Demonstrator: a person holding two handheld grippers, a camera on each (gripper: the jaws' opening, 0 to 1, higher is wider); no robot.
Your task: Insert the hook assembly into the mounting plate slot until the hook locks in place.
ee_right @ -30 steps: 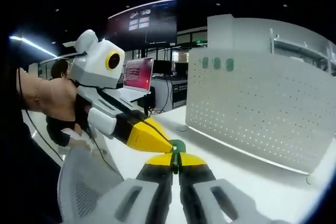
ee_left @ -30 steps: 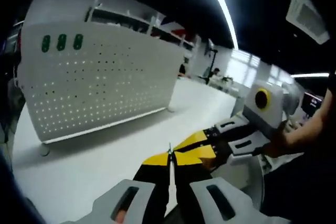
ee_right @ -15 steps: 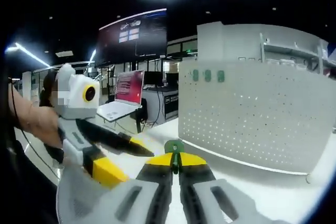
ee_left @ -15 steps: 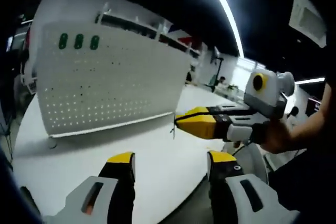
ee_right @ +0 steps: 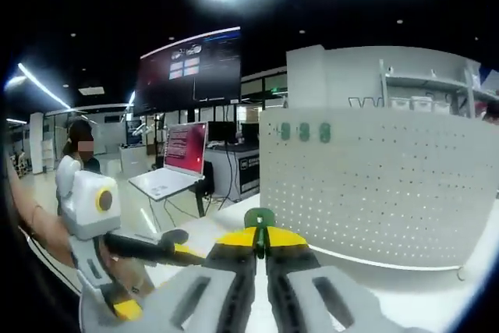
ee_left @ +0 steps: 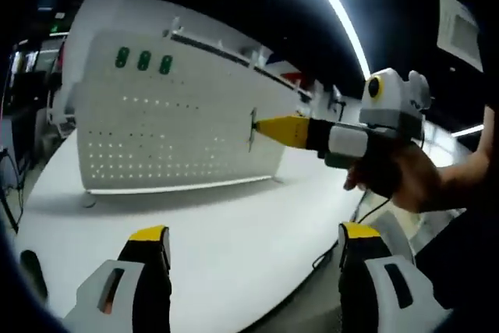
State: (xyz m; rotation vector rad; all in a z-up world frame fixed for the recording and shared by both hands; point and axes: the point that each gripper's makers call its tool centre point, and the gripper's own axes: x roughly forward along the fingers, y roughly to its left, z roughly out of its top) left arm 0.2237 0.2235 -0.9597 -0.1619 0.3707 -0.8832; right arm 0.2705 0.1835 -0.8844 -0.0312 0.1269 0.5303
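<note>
Hook [ee_right: 260, 218] at the pegboard [ee_right: 374, 185]
Right hand-held gripper [ee_right: 260, 241] pinches the hook; left hand-held gripper [ee_left: 253, 247] spread above the worktop [ee_left: 226, 232].

Left gripper [ee_left: 249, 251]: two light grey moulded jaws with black inner faces and yellow caps at the tips; each grey shell carries a dark oblong slot, the 8 o'clock one showing an orange-red glint inside.

Right gripper [ee_left: 261, 126]: yellow wedge-shaped jaws tapering to a point, then a black band, then a white-grey body; a thin dark cable hangs beneath it toward 5 o'clock.

Right gripper in its own view [ee_right: 260, 233]: yellow-capped black jaws, grey shells with oblong slots below.

Person's hand [ee_left: 398, 181] is bare; no sleeve visible at the forearm.
</note>
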